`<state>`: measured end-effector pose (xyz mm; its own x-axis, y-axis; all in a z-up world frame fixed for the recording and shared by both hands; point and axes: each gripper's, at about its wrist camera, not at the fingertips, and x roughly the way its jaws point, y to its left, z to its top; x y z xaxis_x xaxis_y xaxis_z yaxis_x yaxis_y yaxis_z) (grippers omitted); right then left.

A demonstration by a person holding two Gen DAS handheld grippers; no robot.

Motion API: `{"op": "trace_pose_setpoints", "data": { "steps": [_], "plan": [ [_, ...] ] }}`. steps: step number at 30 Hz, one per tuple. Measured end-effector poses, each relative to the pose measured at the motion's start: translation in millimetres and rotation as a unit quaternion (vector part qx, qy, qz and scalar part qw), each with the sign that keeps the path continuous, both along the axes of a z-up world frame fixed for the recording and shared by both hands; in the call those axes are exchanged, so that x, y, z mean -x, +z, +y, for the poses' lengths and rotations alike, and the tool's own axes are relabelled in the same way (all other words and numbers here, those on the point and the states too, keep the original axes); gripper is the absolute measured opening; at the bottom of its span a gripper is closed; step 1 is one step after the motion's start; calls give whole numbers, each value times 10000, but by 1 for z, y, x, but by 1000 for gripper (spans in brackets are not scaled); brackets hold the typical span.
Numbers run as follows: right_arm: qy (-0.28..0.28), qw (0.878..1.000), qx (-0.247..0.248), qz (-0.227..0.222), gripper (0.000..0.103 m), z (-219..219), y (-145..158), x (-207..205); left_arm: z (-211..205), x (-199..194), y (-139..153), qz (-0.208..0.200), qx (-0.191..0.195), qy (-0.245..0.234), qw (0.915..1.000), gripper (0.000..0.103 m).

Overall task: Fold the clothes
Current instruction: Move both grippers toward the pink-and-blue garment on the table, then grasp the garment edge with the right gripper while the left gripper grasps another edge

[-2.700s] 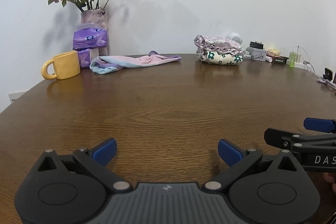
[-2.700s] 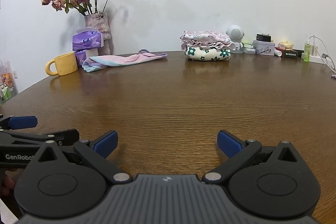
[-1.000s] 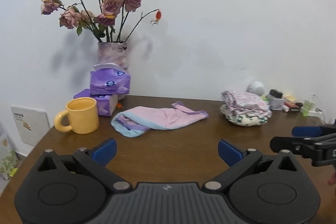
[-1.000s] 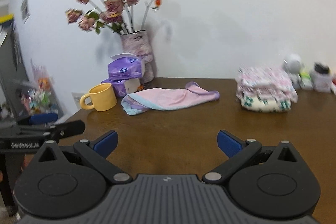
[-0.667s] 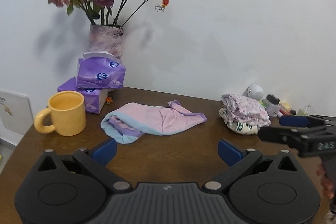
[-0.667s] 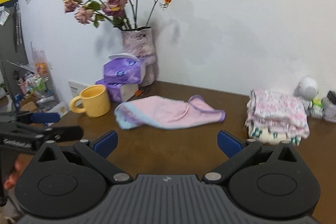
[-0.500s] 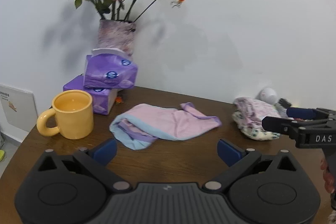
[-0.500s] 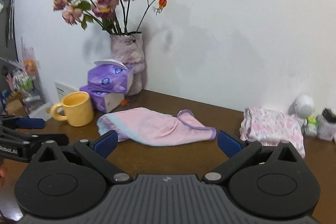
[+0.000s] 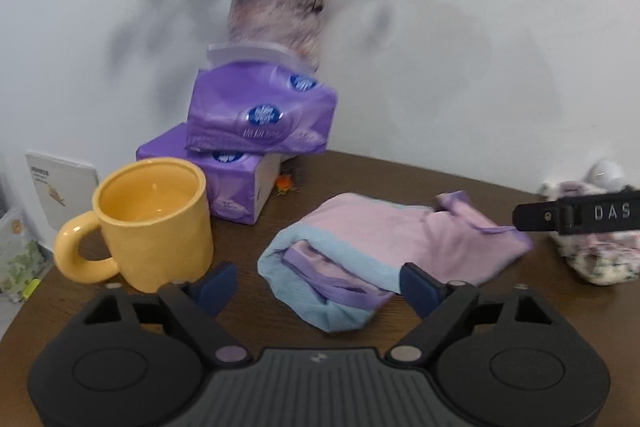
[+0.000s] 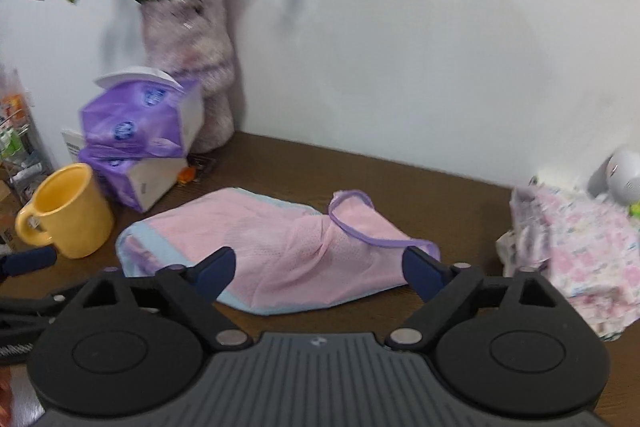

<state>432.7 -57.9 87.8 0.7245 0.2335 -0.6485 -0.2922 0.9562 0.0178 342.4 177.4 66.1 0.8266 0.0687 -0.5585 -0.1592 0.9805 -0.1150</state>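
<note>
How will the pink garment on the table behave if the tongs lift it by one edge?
The pink garment lies crumpled in soft folds on the table, so it is probably floppy and would sag and drape from the pinched edge. Its thin, mesh-like fabric suggests it is light. The purple-trimmed opening may unfold as it rises.

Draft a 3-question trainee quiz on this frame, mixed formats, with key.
1. True or false: the left tongs are shut on the pink garment.
2. Multiple choice: what stands just left of the pink garment in the left wrist view? A) a glass bottle B) the yellow mug C) a laptop
3. Fill in: the purple tissue packs sit in front of the ____ of flowers.

Key: 1 false, both the left and the right tongs are open and hold nothing. 2 B. 3 vase.
</note>
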Motion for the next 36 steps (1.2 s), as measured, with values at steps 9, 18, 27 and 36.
{"op": "trace_pose_setpoints", "data": {
  "steps": [9,18,27,36],
  "plan": [
    [-399,9976,-164,535,54,7,-44,-54,3,-34,-30,283,-126,103,9995,74],
    [-594,9950,-171,780,32,22,-69,-84,9,-56,-40,541,126,168,9983,58],
    [-453,9954,-294,791,1,21,-72,-80,5,-65,-38,584,-5,76,9983,10],
    [-269,9977,-433,452,0,-4,-29,-51,-5,-41,8,-72,-497,-102,9987,8]
  ]
}}
